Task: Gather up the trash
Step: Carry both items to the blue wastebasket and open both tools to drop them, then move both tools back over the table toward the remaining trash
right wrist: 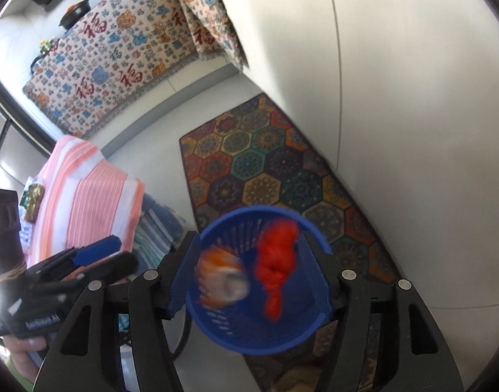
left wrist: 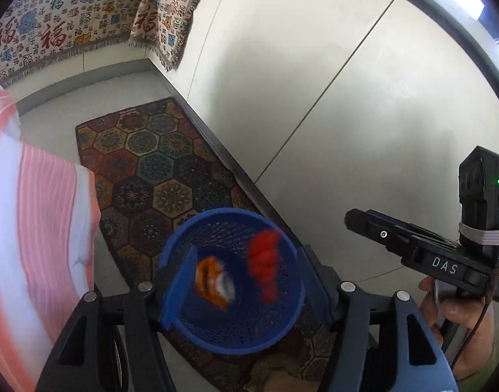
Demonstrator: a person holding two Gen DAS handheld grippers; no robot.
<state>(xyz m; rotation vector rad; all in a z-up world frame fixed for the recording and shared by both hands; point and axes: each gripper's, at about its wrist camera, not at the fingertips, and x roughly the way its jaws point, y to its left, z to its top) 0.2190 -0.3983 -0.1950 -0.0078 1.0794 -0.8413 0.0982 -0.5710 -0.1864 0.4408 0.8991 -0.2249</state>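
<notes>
While both grippers hang over the blue basket (left wrist: 231,281), two pieces of trash are seen blurred inside its rim: an orange and white wrapper (left wrist: 215,282) and a crumpled red piece (left wrist: 264,266). The basket stands on a patterned rug (left wrist: 158,166) beside a pale cabinet front (left wrist: 314,81). The left gripper (left wrist: 246,281) is seen with jaws apart and nothing between the pads; the right gripper (right wrist: 252,281) likewise stands open and empty. Both pieces are judged light, soft and easily crushed, the wrapper probably slick; a pinch across a bunched fold would be favoured. The meshed basket is judged light and fairly stiff, best taken by its rim.
</notes>
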